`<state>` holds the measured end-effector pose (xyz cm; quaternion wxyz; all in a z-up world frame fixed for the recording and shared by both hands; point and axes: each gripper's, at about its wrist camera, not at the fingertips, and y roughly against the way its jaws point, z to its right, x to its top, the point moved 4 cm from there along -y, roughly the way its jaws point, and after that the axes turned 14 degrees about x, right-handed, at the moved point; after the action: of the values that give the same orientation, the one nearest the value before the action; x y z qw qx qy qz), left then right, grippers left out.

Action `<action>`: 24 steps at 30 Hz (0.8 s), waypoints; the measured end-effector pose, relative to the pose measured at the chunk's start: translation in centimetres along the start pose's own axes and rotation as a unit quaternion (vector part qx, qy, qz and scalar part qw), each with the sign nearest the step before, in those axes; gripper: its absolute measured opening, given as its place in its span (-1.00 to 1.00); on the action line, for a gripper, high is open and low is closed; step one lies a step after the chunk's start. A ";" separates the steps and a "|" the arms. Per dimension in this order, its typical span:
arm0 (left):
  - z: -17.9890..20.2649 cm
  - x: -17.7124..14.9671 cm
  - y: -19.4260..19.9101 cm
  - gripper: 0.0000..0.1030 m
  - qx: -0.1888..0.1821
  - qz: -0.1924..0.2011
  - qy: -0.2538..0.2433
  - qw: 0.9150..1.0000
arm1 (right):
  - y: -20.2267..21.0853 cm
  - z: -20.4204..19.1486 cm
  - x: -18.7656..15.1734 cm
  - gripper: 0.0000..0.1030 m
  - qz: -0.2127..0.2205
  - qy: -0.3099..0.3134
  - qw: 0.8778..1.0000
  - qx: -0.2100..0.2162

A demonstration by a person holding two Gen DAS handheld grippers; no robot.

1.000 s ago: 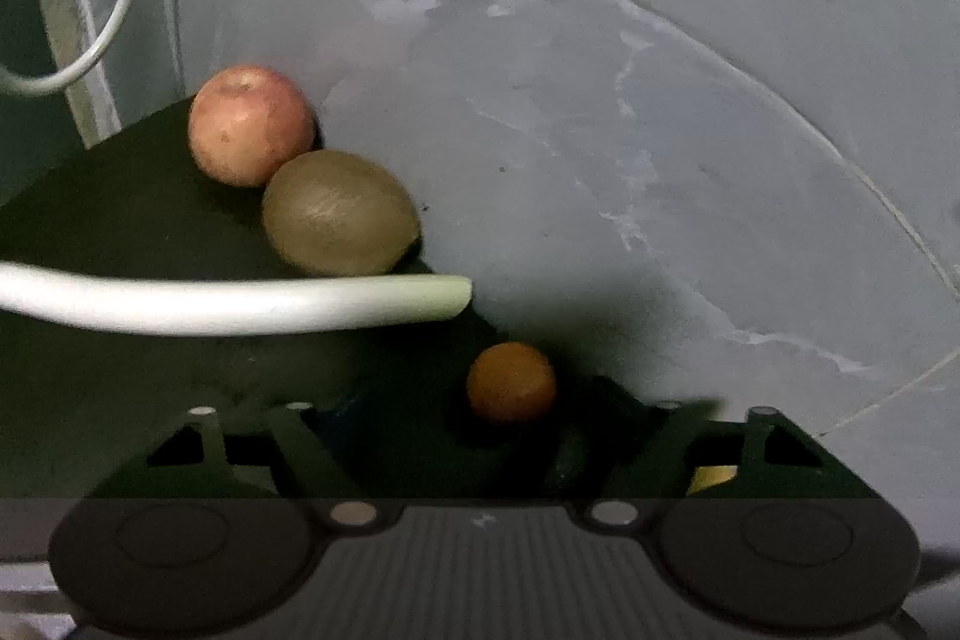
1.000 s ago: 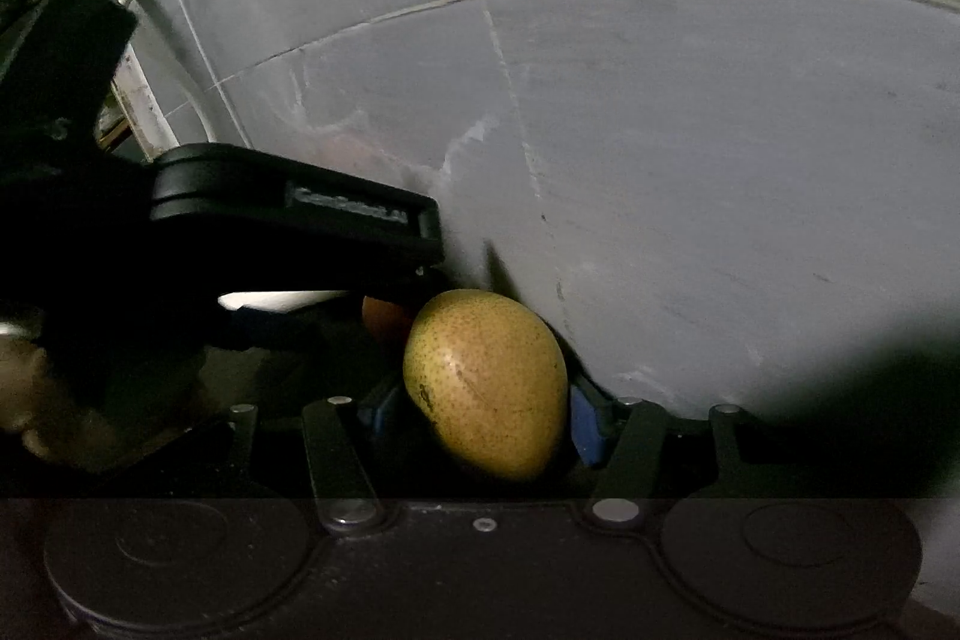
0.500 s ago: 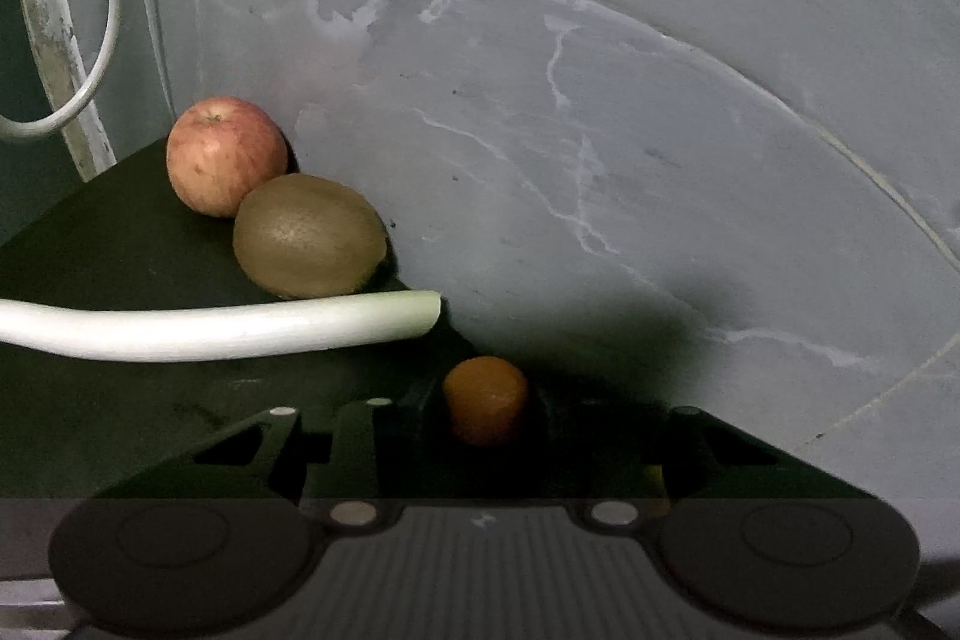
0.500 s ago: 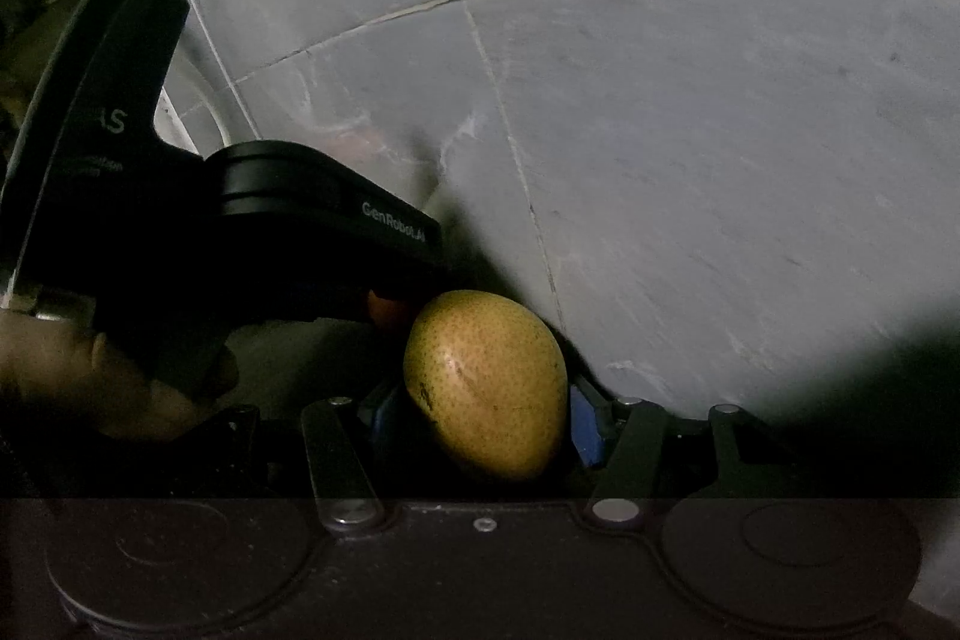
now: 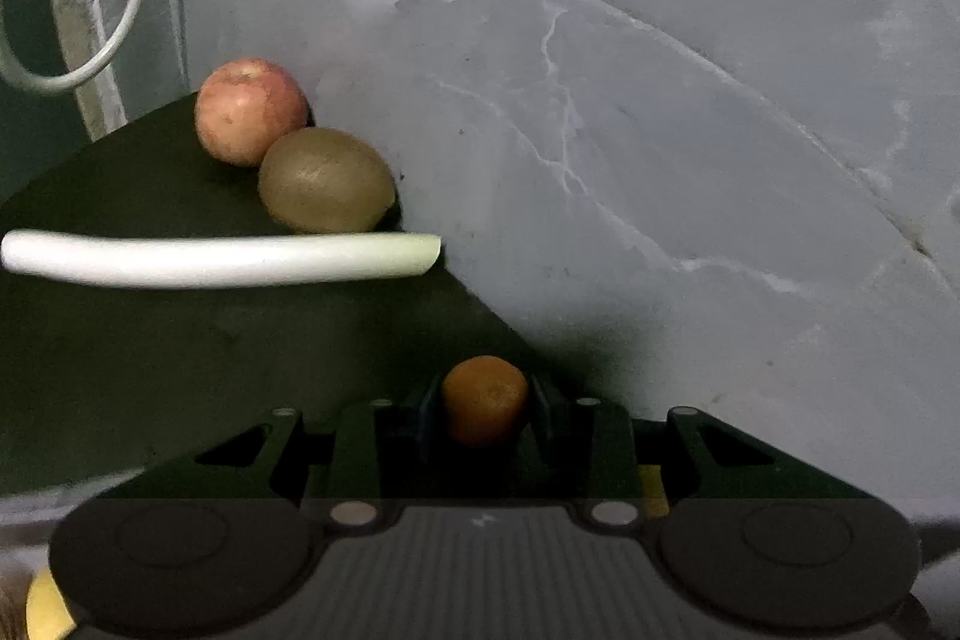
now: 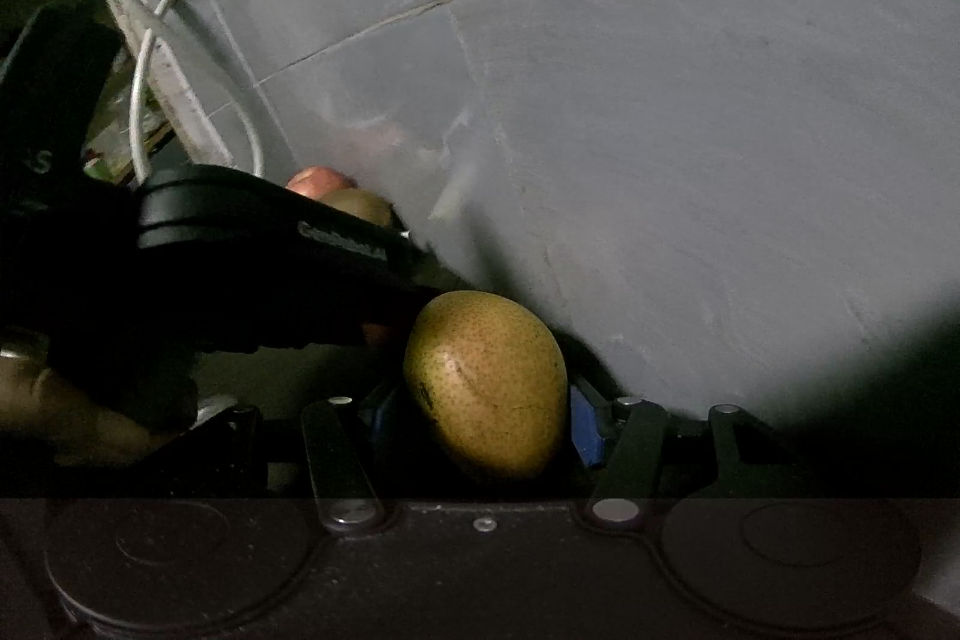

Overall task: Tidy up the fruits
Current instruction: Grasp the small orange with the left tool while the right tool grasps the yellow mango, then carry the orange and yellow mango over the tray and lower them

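While the left gripper (image 5: 485, 400) pinches a small orange (image 5: 485, 396) between its pads, low on the dark table (image 5: 150, 352), the right gripper (image 6: 483, 406) clamps a speckled yellow-green pear (image 6: 486, 382). Farther back an apple (image 5: 251, 111) and a kiwi (image 5: 326, 180) touch each other against the grey wall (image 5: 660, 130) — a white leek (image 5: 216, 259) lies just in front of them.
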<state>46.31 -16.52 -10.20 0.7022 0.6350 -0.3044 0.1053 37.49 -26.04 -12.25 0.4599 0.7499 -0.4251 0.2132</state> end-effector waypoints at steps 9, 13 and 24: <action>-1.1 -3.3 4.5 -0.32 -0.019 0.015 0.034 0.999 | 3.6 -0.9 -1.7 0.10 -0.009 0.015 0.999 0.043; -2.2 -5.1 7.0 -0.32 -0.025 0.028 0.047 0.998 | 5.5 -1.7 -2.3 0.10 -0.008 0.016 0.998 0.053; -7.2 -9.6 14.0 -0.32 -0.013 0.058 0.091 0.994 | 9.6 -6.7 -4.5 0.10 -0.005 0.030 0.995 0.092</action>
<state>33.30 -4.94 -4.10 0.7276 0.5952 -0.2770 0.1990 27.46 -20.32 -7.31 0.4023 0.7845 -0.3856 0.2720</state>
